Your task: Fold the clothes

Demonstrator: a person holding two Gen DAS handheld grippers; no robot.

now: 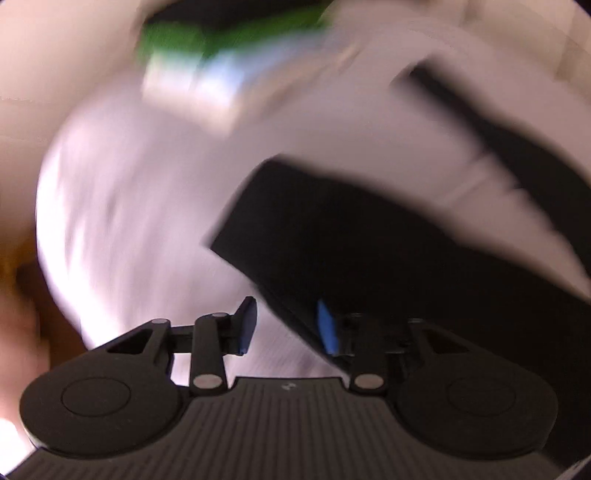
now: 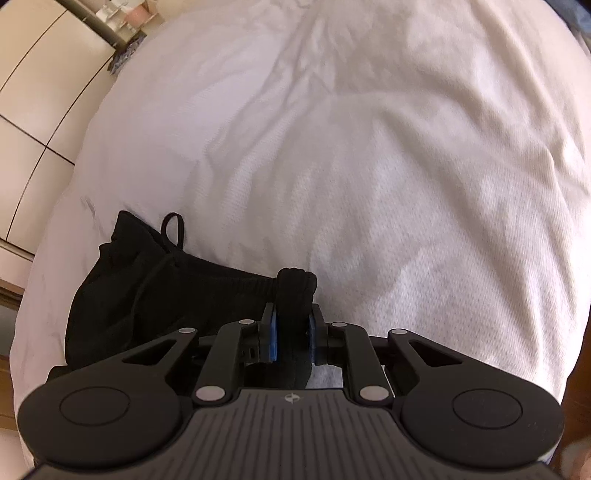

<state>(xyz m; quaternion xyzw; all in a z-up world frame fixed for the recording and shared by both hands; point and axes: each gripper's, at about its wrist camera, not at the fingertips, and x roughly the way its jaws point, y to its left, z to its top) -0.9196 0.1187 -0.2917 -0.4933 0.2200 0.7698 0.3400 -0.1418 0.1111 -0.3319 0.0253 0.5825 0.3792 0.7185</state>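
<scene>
A black garment [image 2: 147, 295] with a drawstring loop [image 2: 173, 225] lies bunched on the white bed sheet [image 2: 369, 166], low and left in the right wrist view. My right gripper [image 2: 293, 332] is shut on a rolled, ribbed edge of that garment, which sticks out past the blue pads [image 2: 272, 338]. The left wrist view is heavily motion-blurred. There my left gripper [image 1: 288, 326] is open, with wide space between its blue pads [image 1: 246, 325]. A flat black piece of garment [image 1: 369, 251] reaches in from the right, and its edge crosses the right finger.
The white sheet [image 1: 129, 221] covers most of both views. A blurred green, white and blue object [image 1: 192, 62] lies at its far side in the left wrist view. Cream cabinet doors [image 2: 33, 92] and a shelf with small items [image 2: 122, 18] stand left of the bed.
</scene>
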